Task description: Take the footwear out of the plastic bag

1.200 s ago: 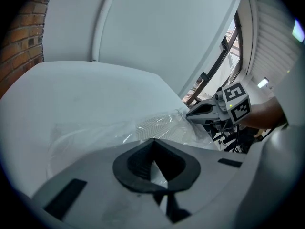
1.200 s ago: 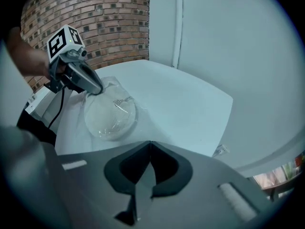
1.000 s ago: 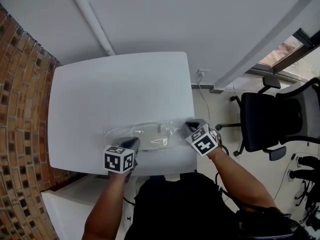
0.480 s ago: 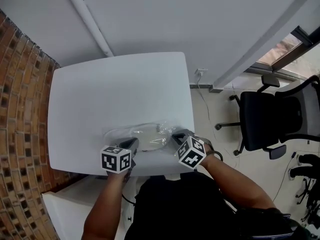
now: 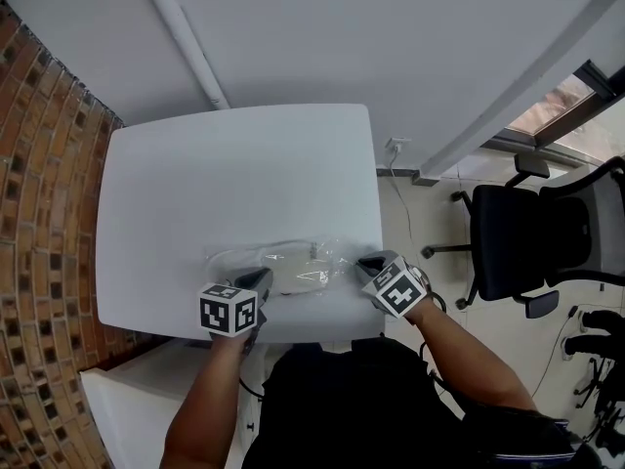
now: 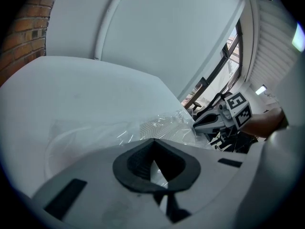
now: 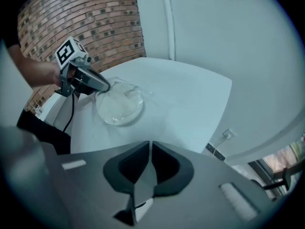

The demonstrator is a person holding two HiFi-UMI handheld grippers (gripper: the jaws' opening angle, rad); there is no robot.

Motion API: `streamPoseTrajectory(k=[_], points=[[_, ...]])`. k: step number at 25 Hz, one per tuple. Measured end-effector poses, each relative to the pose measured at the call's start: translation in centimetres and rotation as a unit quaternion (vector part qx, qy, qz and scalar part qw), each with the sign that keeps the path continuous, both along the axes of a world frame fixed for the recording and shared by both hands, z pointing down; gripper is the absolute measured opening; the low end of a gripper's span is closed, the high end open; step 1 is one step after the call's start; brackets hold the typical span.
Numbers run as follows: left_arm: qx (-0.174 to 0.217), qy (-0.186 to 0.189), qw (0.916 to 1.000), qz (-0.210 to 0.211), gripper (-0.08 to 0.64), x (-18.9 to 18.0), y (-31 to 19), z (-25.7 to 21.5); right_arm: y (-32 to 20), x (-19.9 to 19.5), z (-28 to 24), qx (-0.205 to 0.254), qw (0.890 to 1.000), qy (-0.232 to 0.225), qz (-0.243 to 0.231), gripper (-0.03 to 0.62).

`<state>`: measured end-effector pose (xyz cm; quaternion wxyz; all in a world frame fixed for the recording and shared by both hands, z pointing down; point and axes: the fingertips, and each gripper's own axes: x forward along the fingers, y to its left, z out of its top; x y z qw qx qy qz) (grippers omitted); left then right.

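Note:
A clear plastic bag (image 5: 293, 265) with pale flat footwear (image 5: 305, 276) inside lies near the front edge of the white table (image 5: 234, 174). My left gripper (image 5: 262, 279) is at the bag's left end, and in the left gripper view its jaws (image 6: 153, 142) are shut on a fold of the film. My right gripper (image 5: 367, 262) hangs just off the bag's right end, by the table's right edge. Its jaws (image 7: 149, 144) have just been opening to a narrow slit with nothing between them. The right gripper view shows the bag (image 7: 119, 104) at a distance.
A brick wall (image 5: 39, 223) runs along the table's left side. A black office chair (image 5: 518, 242) stands to the right on the pale floor, and a wall socket with a cable (image 5: 395, 147) is behind the table's right corner. A white pipe (image 5: 186, 42) crosses behind.
My right gripper swung left along the front edge toward the bag, then came back right to the bag's right end. The left gripper and the bag stayed put.

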<state>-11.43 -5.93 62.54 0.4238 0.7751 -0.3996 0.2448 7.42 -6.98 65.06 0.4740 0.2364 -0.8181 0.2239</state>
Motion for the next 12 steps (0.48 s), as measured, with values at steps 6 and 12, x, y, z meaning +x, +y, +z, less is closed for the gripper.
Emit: streamPoseTrajectory(k=[6,12], points=[[0.008,0.007,0.9999,0.001,0.005,-0.2,-0.2,-0.1,-1.7,-0.9,-3.1,0.006,0.998,-0.061,0.034,0.014],[0.015,0.009,0.9998,-0.011,0.005,-0.8,0.0,-0.9,-1.5,-3.5,-1.2,-0.046,0.996,-0.071,0.017,0.042]])
